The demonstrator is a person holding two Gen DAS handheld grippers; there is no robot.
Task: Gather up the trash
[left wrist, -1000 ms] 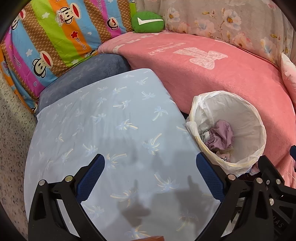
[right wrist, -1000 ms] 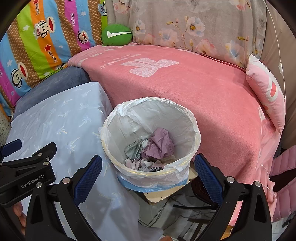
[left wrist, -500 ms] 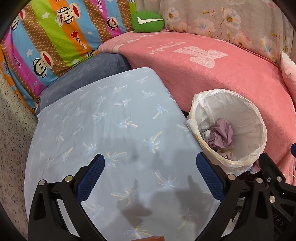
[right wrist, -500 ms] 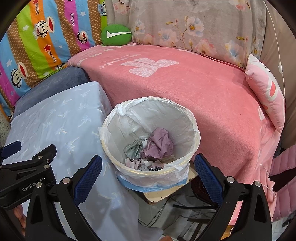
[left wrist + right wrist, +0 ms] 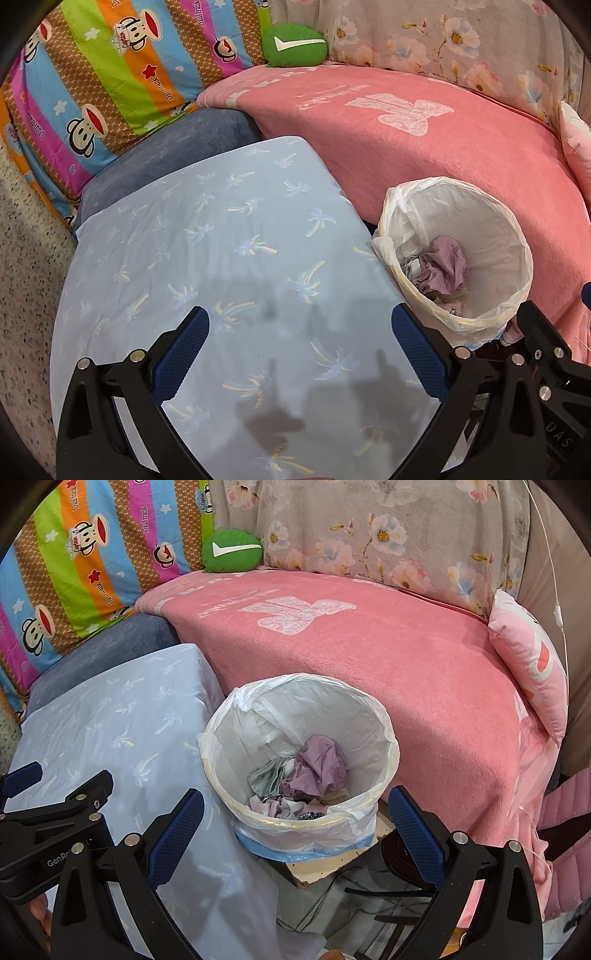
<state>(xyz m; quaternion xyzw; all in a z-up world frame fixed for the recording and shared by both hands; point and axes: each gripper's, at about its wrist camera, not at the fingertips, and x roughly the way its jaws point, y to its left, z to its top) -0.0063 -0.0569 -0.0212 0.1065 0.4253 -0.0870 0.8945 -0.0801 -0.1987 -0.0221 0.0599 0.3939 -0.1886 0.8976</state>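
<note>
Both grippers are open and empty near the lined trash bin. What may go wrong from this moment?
1. The trash bin seems to stand on a small board with cables under it, so a push from the right gripper may tip it.
2. The loose bag liner bunches at the rim; the jaws may catch it and pull it off.
3. The left gripper and right gripper are close together, so they may collide over the blue cloth.
</note>
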